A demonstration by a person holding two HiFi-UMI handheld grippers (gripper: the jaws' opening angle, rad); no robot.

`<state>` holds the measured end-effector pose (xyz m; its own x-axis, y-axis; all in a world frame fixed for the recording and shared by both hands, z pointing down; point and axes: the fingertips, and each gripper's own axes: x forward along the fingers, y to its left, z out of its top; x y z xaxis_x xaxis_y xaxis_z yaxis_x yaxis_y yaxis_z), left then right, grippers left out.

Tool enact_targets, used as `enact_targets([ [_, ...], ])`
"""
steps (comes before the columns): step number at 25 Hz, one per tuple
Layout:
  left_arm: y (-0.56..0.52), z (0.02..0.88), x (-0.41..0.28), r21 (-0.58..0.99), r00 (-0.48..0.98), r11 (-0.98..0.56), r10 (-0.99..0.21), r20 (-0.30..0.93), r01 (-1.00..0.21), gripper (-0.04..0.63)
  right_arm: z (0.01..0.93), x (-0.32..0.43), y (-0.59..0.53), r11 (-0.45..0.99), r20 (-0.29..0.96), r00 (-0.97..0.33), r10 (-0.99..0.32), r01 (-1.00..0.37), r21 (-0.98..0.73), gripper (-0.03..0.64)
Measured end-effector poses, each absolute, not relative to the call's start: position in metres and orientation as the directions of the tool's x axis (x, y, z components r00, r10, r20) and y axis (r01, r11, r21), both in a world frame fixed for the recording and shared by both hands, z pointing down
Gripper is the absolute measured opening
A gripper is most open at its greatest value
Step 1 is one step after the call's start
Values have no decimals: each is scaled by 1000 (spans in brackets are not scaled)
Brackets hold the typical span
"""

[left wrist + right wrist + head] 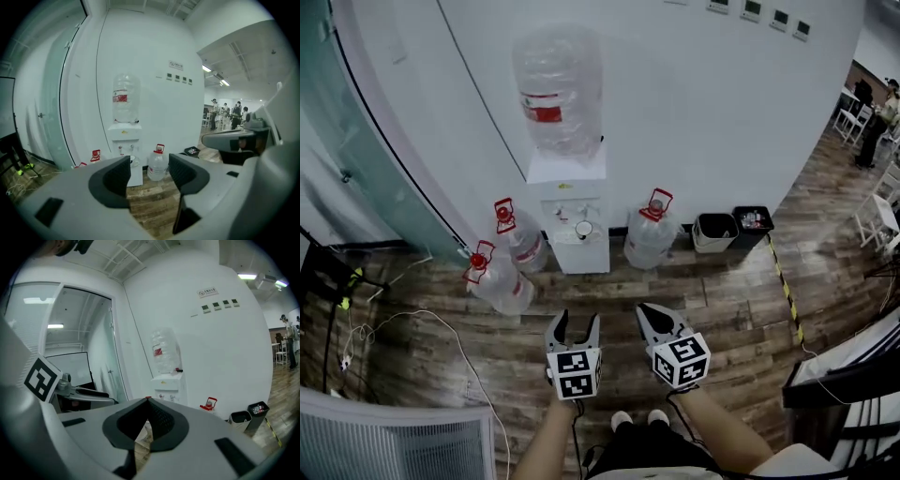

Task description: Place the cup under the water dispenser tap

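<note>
Cup [583, 229] barely shows at dispenser [568, 199]; left tongs [578, 322] gape empty, right tongs [644, 310] closed empty

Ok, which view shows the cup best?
Head view: the cup stands clear on the dispenser tray. The left gripper view shows only a sliver beside the left claw; in the right gripper view the shut right claw covers it.

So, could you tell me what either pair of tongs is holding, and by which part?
Nothing is held: the left tongs stand open and empty, the right tongs shut on nothing.
</note>
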<state>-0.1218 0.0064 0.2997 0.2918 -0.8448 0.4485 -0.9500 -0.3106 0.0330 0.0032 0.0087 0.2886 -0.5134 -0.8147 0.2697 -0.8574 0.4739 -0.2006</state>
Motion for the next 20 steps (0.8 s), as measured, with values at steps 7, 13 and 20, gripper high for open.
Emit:
enact_targets([
  [7, 102, 241, -82, 81, 358, -359, -830, 428, -930, 225, 233, 17, 101, 540, 259, -560, -787, -828, -150, 20],
  [13, 195, 225, -56, 76, 317, -312, -866, 386, -947, 114, 231, 58, 196, 562, 277, -584, -763, -811, -163, 20],
  [20, 286, 219, -43, 73, 238, -227, -904, 354, -971, 76, 214, 95, 282, 561, 241, -588, -772, -809, -175, 20],
])
